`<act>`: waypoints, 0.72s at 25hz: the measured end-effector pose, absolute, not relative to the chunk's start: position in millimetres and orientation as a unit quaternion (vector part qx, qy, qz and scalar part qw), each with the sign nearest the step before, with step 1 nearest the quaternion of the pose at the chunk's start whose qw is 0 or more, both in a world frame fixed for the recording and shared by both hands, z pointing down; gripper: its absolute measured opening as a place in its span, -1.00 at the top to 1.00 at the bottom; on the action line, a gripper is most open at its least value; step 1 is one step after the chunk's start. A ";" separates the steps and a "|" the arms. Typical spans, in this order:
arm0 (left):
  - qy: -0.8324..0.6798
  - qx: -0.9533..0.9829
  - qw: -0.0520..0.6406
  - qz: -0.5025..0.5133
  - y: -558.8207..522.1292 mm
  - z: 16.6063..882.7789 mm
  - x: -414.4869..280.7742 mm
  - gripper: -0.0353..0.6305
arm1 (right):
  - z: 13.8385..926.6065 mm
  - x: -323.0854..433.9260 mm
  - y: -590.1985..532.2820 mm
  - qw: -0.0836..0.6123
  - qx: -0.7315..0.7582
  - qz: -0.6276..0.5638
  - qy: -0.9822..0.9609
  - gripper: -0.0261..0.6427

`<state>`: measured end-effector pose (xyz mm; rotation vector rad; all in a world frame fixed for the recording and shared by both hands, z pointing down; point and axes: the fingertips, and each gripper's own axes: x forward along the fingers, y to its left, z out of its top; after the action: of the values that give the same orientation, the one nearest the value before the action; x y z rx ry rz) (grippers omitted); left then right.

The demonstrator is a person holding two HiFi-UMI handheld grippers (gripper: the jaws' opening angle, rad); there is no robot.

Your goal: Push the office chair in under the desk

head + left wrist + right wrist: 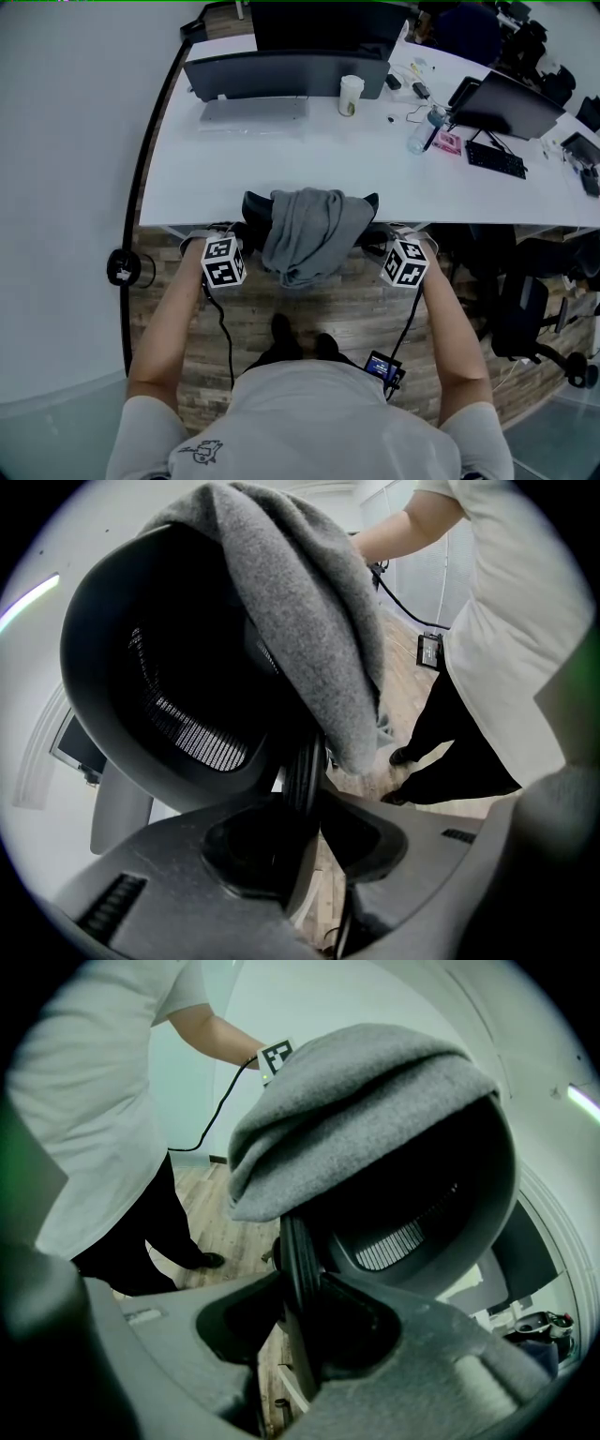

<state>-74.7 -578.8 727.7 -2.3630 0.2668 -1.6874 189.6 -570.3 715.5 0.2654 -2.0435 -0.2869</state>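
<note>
Standing pushed in against the desk (281, 173), the office chair (255, 208) is showing only its black backrest top; its seat and base are hiding under the tabletop. The left gripper (307, 785) is pinching the backrest's thin edge between its jaws, a grey sweater (309, 621) draping just beyond them. The right gripper (302, 1274) is clamping the opposite edge likewise.

Counted two office chairs: near chair (255, 208) at the desk edge, second chair (525, 314) at right. One grey sweater (305, 234). One white desk (281, 173). Two grippers, left gripper (305, 794) and right gripper (300, 1283). Three dark screens (319, 23). Two keyboards (495, 157). One paper cup (351, 94); one bottle (421, 134).
</note>
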 end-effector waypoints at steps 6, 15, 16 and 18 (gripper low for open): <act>0.093 -0.804 0.113 -0.576 -579.5 726.9 -73.1 0.53 | 714.8 191.3 -570.5 0.503 0.110 -0.122 -0.849 0.56; 0.108 -0.807 0.114 -0.569 -581.6 726.6 -71.5 0.47 | 713.1 194.0 -570.4 0.510 0.109 -0.136 -0.842 0.50; 0.114 -0.808 0.115 -0.566 -581.5 725.3 -72.9 0.46 | 710.6 193.9 -570.3 0.510 0.112 -0.140 -0.841 0.49; 0.130 -0.814 0.114 -0.555 -580.2 719.0 -76.7 0.45 | 701.9 192.4 -568.9 0.502 0.123 -0.144 -0.844 0.46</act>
<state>-76.7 -580.2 719.0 -2.3862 0.3804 -1.6282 192.4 -568.9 701.9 0.2963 -2.0390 -0.3468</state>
